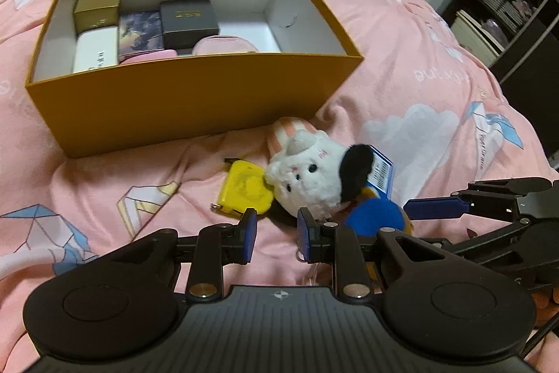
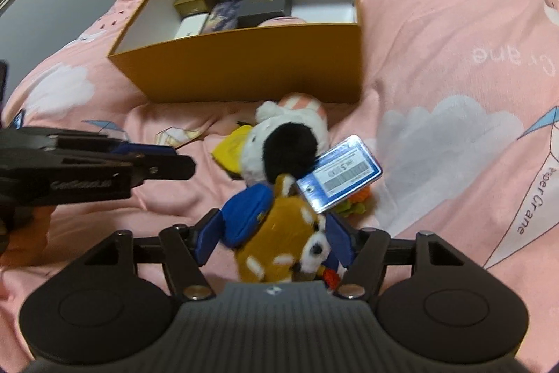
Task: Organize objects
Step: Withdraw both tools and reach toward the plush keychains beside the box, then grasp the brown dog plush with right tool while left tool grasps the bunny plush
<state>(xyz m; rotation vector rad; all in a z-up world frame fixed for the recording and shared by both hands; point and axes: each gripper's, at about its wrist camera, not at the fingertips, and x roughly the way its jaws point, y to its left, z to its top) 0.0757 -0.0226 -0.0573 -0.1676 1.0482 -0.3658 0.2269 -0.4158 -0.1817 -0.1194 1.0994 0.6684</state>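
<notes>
While the right gripper (image 2: pixel 276 242) is closing its blue fingers (image 2: pixel 209 235) around the brown plush toy (image 2: pixel 279 247), the orange box (image 1: pixel 195 103) is waiting straight ahead of it, beyond the small heap of loose things. Whether the fingers are already squeezing the toy or only bracketing it is hard to tell, since its body is hiding the contact on one side. That toy is lying nearest the person, lengthwise toward the box, with a blue price tag (image 2: pixel 337 177) resting across it and a white plush rabbit (image 1: pixel 307 177) just box-side of it. A yellow tape measure (image 1: pixel 244 189) is touching the rabbit, on the near side of the box's front wall. The left gripper (image 1: pixel 276 233) is hanging spread and holding nothing, pointing at the tape measure and rabbit, so I judge the right one better placed for a lift into the box. Inside the box, several small cartons (image 1: pixel 188 20) are crowding its left half, leaving its right half free. Everything is sitting on a soft pink bedspread (image 1: pixel 401 65), with dark shelves (image 1: pixel 506 6) standing off to the box's right.
</notes>
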